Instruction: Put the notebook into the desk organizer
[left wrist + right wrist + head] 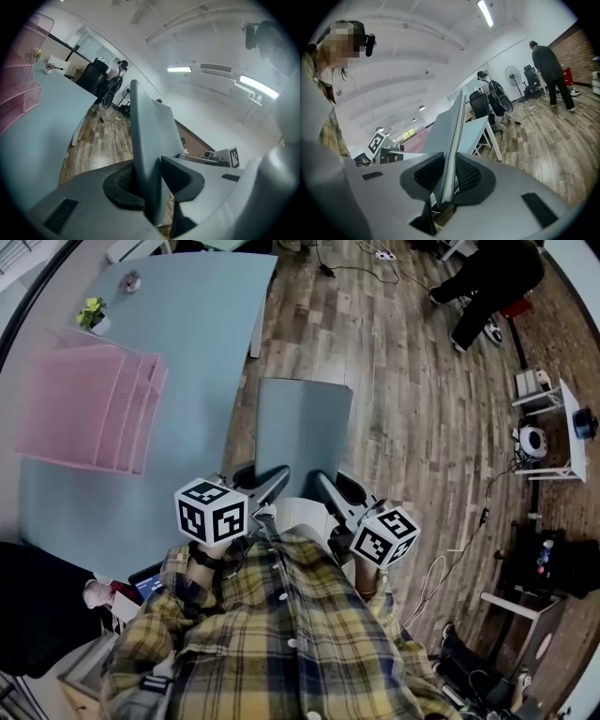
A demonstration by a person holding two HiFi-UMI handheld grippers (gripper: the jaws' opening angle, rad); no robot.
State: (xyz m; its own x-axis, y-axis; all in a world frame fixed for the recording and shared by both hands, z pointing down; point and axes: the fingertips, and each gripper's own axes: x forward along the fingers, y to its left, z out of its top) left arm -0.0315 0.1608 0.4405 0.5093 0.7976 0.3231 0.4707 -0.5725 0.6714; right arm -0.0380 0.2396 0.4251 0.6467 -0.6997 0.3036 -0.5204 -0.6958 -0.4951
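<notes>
Swinging the thin grey-blue notebook (305,427) left to the pink wire-mesh desk organizer (89,409) on the pale blue bench (187,324) looks like the step in hand, best done level, then turned edge-on to a slot; it now hangs over the wooden floor (412,381), well apart from the organizer. The fingers of the left gripper (272,482) and of the right gripper (325,486) are each clamped on its near edge. One notebook, one organizer, two grippers.

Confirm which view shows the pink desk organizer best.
Head view: the whole desk organizer shows, standing on the blue table. Left gripper view catches only its mesh edge at the frame's left. Right gripper view shows just a pink sliver behind the notebook.
</notes>
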